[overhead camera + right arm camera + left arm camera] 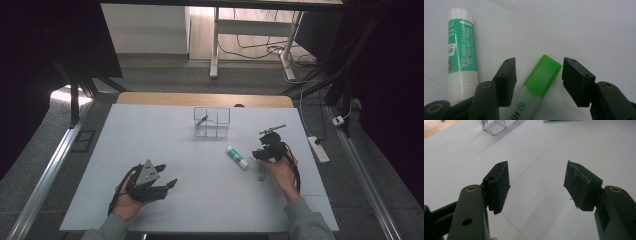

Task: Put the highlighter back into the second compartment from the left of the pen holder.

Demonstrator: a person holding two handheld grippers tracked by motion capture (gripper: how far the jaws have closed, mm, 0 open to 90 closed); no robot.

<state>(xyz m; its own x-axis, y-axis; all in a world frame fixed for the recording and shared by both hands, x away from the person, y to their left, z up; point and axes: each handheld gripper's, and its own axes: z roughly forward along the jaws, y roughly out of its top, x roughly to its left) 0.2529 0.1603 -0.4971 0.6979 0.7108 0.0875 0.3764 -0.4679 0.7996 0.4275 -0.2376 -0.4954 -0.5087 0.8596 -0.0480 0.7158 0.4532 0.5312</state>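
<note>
My right gripper (537, 77) stands low over the pale grey table top (165, 145), jaws spread, with the green-capped translucent highlighter pen (541, 76) lying between them. The left pad sits close to the pen's barrel and the right pad is clear of the cap; neither presses on it. The pen lies flat on the sheet, cap pointing away from me. Just beside it, outside my left pad, lies the white glue stick with a green label (461, 50), roughly parallel to the pen with a strip of bare table between the two. In the high view that glue stick (236, 156) lies left of my right gripper (270, 150), and the pen (260, 171) shows as a faint green bar under the hand.

Behind both, toward the far edge, stands the clear plastic divided box (212, 121), well apart from the pen, with one thin dark item leaning in its left compartment.

My left gripper (537, 186) rests low at the near left of the table, jaws spread on nothing, bare sheet ahead of it. There is open surface between my two hands and toward the near edge.
</note>
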